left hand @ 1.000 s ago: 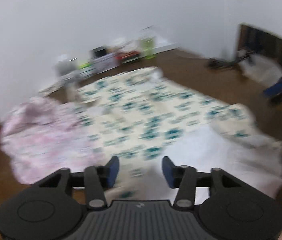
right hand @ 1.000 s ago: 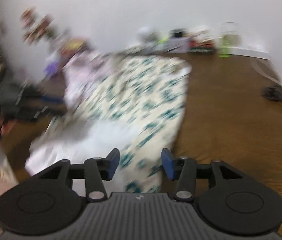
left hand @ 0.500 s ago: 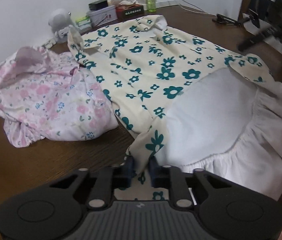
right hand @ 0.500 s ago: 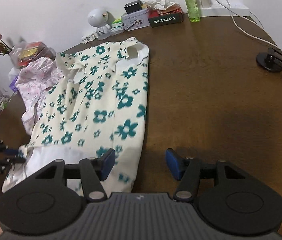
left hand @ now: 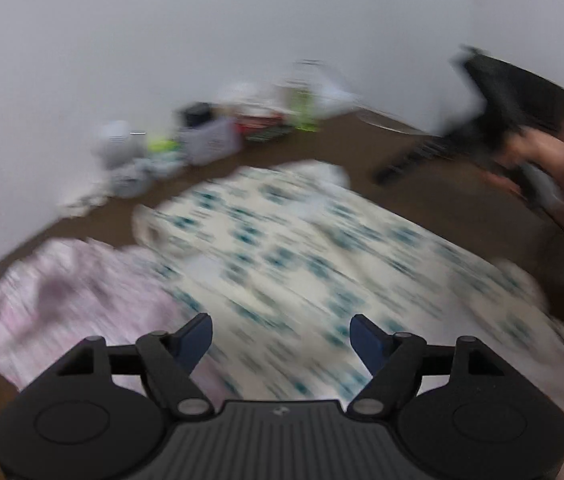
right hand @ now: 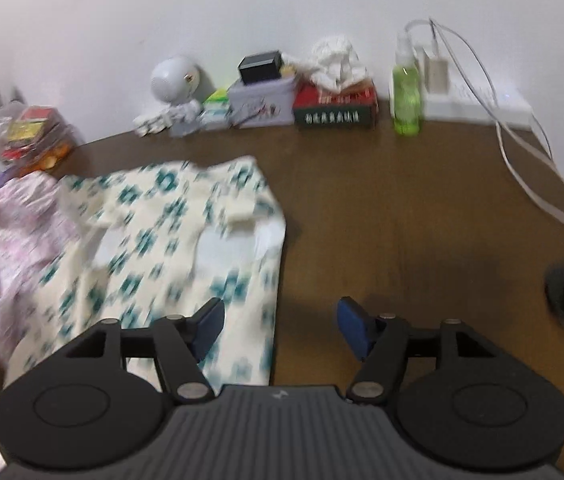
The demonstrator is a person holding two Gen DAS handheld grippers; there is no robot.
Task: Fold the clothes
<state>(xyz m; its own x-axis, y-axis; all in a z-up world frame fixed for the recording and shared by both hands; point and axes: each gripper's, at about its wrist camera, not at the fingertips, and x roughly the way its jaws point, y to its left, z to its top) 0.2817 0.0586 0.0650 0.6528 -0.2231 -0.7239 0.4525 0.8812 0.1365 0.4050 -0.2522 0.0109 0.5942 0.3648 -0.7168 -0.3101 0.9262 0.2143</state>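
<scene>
A cream garment with teal flowers [left hand: 314, 264] lies spread on the brown table [right hand: 402, 208], blurred by motion in the left wrist view. In the right wrist view the same garment [right hand: 170, 240] lies at the left, its hem folded up over the body. My left gripper [left hand: 281, 332] hangs open above it, nothing between its fingers. My right gripper [right hand: 280, 320] is open too, over the garment's right edge and bare wood. A pink floral garment [left hand: 82, 300] lies bunched to the left [right hand: 22, 220].
Along the wall stand a white round lamp [right hand: 174, 78], boxes [right hand: 262, 98], a red tissue box [right hand: 336, 104], a green bottle [right hand: 405, 96] and a power strip [right hand: 478, 106] with cables. A hand [left hand: 554, 168] holds the other gripper at the right. Snack bags [right hand: 34, 132] sit far left.
My left gripper let go of the floral garment's hem, opened and rose. The hem now lies folded over the body. My right gripper lifted and tilted toward the wall.
</scene>
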